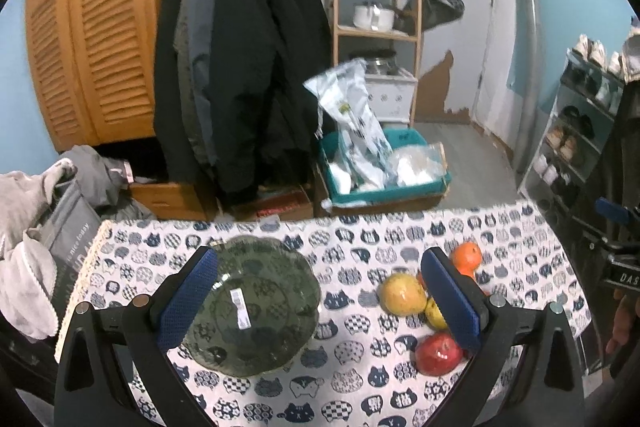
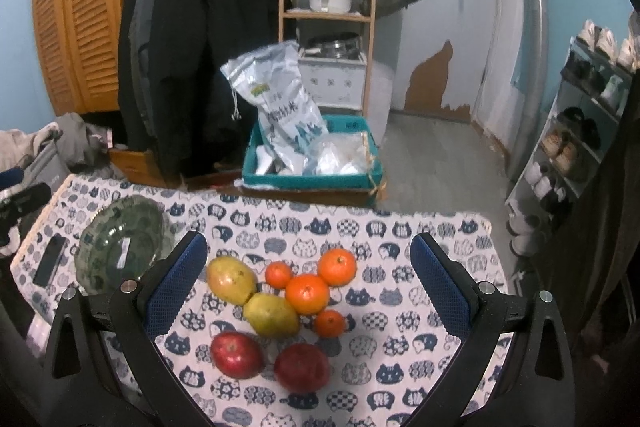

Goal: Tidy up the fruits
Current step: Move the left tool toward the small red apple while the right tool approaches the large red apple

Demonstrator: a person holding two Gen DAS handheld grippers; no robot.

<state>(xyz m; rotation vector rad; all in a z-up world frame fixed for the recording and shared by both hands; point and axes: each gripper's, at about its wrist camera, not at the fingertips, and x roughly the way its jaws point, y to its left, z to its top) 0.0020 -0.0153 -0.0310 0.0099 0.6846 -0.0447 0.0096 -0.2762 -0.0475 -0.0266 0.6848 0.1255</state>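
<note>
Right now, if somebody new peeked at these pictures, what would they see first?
Probably the fruit pile on the cat-print cloth: four oranges, two yellowish fruits and two red apples bunched together, sitting between the open right gripper. Next comes the empty green glass bowl to the left of the fruit, under the open left gripper. Behind the table hang big black coats.

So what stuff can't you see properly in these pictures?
- Left wrist view: the left gripper has one finger covering most of the oranges and part of the yellow pear.
- Left wrist view: the sticker on the glass bowl is too small to read.
- Right wrist view: the dark flat thing beside the bowl is too blurry to name.
- Right wrist view: the right gripper has its handle cut off by the bottom edge.
</note>
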